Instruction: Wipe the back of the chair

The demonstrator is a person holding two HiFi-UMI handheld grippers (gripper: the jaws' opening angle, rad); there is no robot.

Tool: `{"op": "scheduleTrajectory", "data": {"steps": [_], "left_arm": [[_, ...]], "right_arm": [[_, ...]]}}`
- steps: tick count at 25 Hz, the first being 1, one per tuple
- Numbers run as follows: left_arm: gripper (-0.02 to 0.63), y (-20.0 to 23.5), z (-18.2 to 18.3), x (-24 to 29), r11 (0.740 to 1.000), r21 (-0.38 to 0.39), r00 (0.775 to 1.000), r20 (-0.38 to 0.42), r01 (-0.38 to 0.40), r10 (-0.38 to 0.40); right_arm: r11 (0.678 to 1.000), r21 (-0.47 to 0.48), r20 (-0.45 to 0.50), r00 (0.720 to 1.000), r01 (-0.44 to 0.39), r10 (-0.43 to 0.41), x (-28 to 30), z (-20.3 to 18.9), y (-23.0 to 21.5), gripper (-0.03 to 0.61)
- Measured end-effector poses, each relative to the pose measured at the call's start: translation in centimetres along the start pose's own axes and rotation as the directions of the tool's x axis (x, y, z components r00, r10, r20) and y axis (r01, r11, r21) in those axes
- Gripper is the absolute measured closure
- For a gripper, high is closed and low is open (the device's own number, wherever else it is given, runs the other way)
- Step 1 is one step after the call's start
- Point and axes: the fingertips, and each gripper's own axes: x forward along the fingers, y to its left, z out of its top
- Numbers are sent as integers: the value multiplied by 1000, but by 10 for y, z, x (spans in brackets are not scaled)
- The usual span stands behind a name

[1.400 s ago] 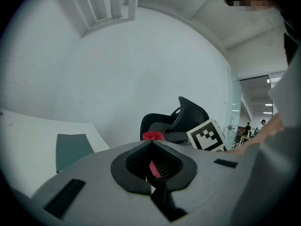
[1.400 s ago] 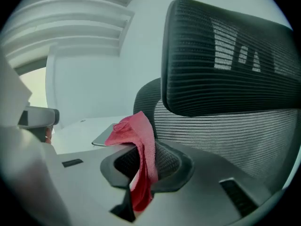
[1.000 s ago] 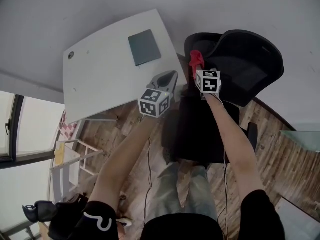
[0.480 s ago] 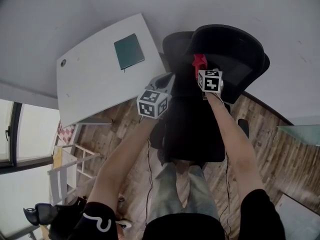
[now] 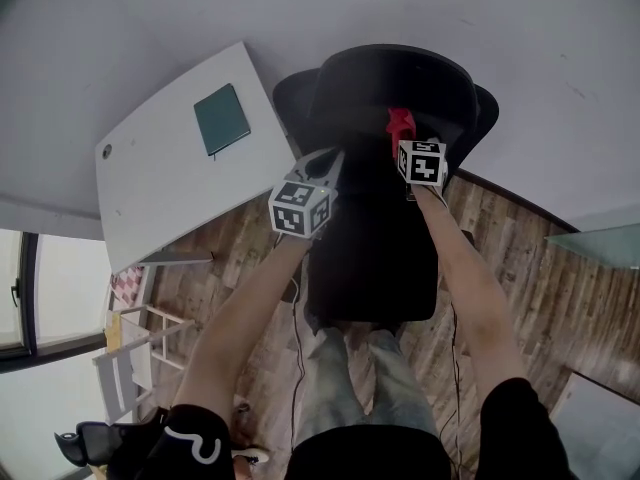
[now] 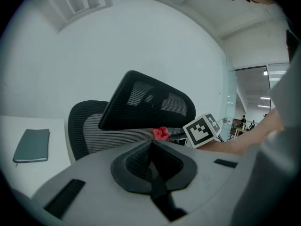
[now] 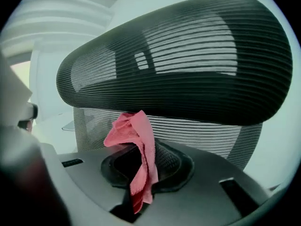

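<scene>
Since 1 s ago the chair back [image 5: 395, 78] has swung square to us. Our right hand-held gripper [image 7: 143, 171] pinches the cloth [image 7: 134, 135] nr it; left hand-held gripper [image 6: 151, 164] closed, empty. Wipe's next.

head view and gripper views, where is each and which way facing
Head view: on the head, looking down at chair; shows forearms, left tool, right tool.
Left gripper view: on left tool, facing chair; shut jaws, right forearm.
Right gripper view: on right tool, facing chair mesh; jaws hold cloth.
All share chair, cloth.
</scene>
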Motion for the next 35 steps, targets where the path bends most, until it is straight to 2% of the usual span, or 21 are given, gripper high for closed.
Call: {"op": "scheduleTrajectory", "data": {"steps": [11,23,29,35], "left_arm": [[588,-74,3,56,997,27,997,-17,73,-72],[588,-121,-2,90,993,38,993,-29,112,-111],[588,-127,-9,92,993,10,993,-23,119,-119],[588,-109,-21,72,995,-18,995,-26,99,-99]], "right_arm": [[998,24,-2,998,62,-62,-33,-17,-95,506],[984,36,-12,984,177,-176,-67,-36,-183,506],[977,69,8,980,200,-201,-88,-42,-195,508],[989,76,31,991,127,-129,-95,-51,-144,506]]}}
